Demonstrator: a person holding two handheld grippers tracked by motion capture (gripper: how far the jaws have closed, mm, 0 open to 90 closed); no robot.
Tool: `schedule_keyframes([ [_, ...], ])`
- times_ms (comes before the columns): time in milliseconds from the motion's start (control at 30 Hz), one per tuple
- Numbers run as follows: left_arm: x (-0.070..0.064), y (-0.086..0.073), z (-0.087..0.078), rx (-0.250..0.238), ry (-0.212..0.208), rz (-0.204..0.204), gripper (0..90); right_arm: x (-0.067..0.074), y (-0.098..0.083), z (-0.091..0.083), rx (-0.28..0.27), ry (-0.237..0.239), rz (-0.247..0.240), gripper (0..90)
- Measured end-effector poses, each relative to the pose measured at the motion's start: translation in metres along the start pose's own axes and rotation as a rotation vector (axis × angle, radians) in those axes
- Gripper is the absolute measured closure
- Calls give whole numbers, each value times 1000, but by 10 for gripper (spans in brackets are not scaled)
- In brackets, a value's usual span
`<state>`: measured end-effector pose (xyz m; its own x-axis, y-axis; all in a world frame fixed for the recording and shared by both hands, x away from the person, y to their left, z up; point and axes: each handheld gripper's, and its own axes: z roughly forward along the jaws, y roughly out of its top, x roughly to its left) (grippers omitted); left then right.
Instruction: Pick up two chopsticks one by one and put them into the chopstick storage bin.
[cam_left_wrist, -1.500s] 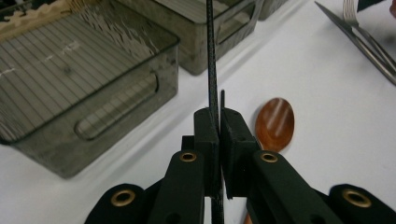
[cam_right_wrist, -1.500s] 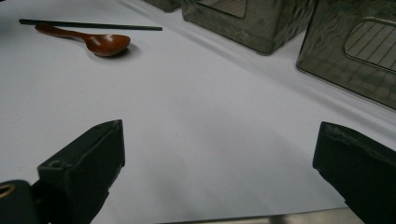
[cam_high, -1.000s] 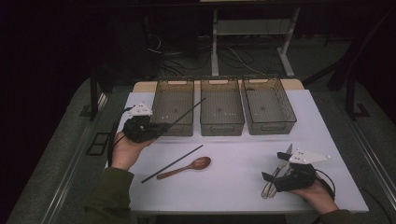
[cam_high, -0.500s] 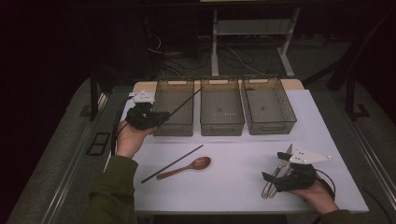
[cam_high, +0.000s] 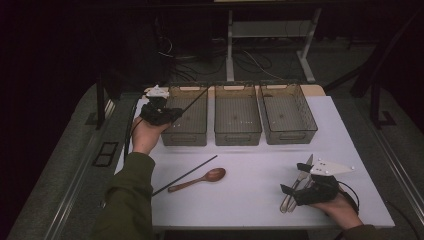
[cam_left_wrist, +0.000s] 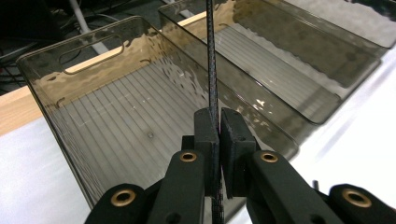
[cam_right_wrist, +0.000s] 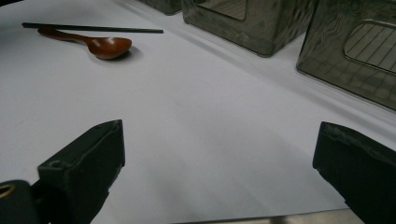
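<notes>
Carrying the chopstick (cam_left_wrist: 211, 70) pinched in my left gripper (cam_high: 172, 115) | change: since a second ago I'm bringing it from the table in over the left bin (cam_high: 186, 137), stick angling ahead across it | meaning: drop looks near | right gripper (cam_high: 294, 177) is idling spread by the cutlery (cam_high: 298, 182); spoon (cam_high: 200, 179), second chopstick (cam_high: 185, 175) are waiting.

The high view looks down from above on the white table (cam_high: 260, 200); both gripper views sit low and close, sharing the smoky bins (cam_high: 237, 115).
</notes>
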<state>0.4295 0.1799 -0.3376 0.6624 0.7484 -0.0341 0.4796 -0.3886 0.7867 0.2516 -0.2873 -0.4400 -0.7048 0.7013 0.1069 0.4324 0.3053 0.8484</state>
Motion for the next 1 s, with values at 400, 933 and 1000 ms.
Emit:
schedule_keyframes([
  [400, 11, 0, 25, 67, 62, -56, 852, 0, 0, -1, 0, 3, 2, 18],
  [933, 24, -13, 42, 169, 143, -105, 851, 0, 0, -1, -3, 6, -2, 18],
  [1000, 24, -14, 45, 183, 146, -102, 851, 0, 0, -1, -2, 6, -2, 18],
])
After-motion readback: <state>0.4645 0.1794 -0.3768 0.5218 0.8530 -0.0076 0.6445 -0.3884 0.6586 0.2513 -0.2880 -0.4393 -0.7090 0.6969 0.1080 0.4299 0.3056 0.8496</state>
